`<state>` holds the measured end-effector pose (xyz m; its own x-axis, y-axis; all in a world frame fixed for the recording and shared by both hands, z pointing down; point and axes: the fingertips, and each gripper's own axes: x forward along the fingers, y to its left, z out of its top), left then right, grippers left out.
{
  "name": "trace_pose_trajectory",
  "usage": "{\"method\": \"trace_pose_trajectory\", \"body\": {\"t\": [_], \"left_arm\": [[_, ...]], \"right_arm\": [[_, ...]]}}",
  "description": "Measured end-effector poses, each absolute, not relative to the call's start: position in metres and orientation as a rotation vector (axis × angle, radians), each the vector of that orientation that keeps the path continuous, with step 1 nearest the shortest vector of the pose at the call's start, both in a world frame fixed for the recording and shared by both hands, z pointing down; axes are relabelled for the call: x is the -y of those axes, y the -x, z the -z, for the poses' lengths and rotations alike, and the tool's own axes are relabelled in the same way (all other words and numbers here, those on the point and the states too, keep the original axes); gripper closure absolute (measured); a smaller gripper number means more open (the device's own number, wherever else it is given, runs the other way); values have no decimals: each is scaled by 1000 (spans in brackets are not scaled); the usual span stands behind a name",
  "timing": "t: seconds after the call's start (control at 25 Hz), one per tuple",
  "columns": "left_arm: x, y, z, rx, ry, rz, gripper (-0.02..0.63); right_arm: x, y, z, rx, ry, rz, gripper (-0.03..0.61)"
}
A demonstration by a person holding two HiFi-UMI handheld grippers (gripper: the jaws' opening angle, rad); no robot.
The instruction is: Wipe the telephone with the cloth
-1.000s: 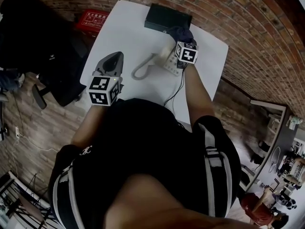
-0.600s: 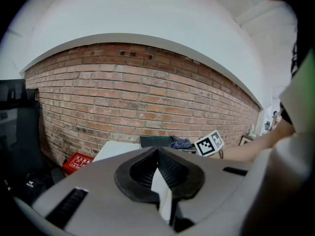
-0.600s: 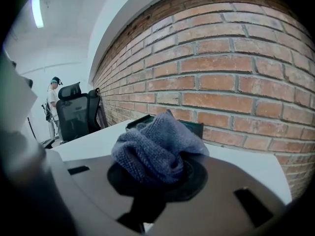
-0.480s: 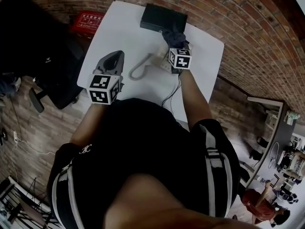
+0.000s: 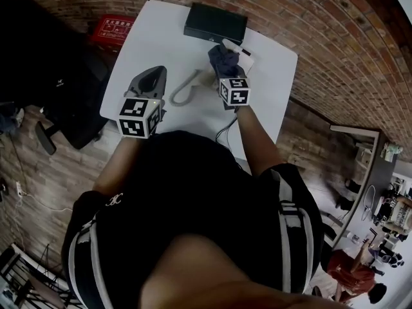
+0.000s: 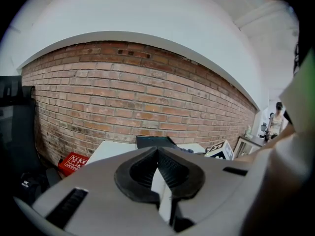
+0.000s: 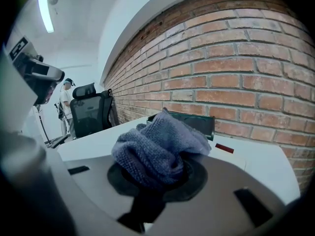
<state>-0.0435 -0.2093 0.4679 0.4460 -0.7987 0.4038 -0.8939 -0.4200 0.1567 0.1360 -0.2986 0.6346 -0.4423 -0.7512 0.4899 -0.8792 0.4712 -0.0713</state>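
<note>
The beige telephone lies mid-table; its curved handset (image 5: 182, 92) shows, while the base is mostly hidden under my right gripper (image 5: 224, 68). That gripper is shut on a bunched grey-blue cloth (image 5: 221, 56), held over the phone's base. From the right gripper view the cloth (image 7: 157, 149) fills the jaws of the right gripper (image 7: 158, 170). My left gripper (image 5: 153, 73) hovers at the table's left side, apart from the phone, jaws together and holding nothing. In its own view the left gripper (image 6: 158, 151) points toward the brick wall.
A black box (image 5: 215, 23) sits at the white table's (image 5: 158, 37) far edge. A red box (image 5: 113, 26) lies on the floor at far left, beside a black office chair (image 7: 91, 111). A cable (image 5: 225, 131) hangs off the near edge. Brick walls stand behind and to the right.
My right gripper has drawn the cloth toward me and slightly left across the telephone. The left gripper has stayed in place.
</note>
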Motion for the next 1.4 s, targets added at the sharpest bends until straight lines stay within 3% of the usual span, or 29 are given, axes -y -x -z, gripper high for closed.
{"method": "trace_pose_trajectory", "body": {"t": [0.76, 1.4], "left_arm": [[209, 37, -470, 1416, -2374, -370, 621], [206, 34, -471, 1407, -2367, -363, 621]], "right_arm": [[202, -92, -684, 2313, -995, -564, 523], [223, -151, -693, 2133, -1173, -546, 523]]}}
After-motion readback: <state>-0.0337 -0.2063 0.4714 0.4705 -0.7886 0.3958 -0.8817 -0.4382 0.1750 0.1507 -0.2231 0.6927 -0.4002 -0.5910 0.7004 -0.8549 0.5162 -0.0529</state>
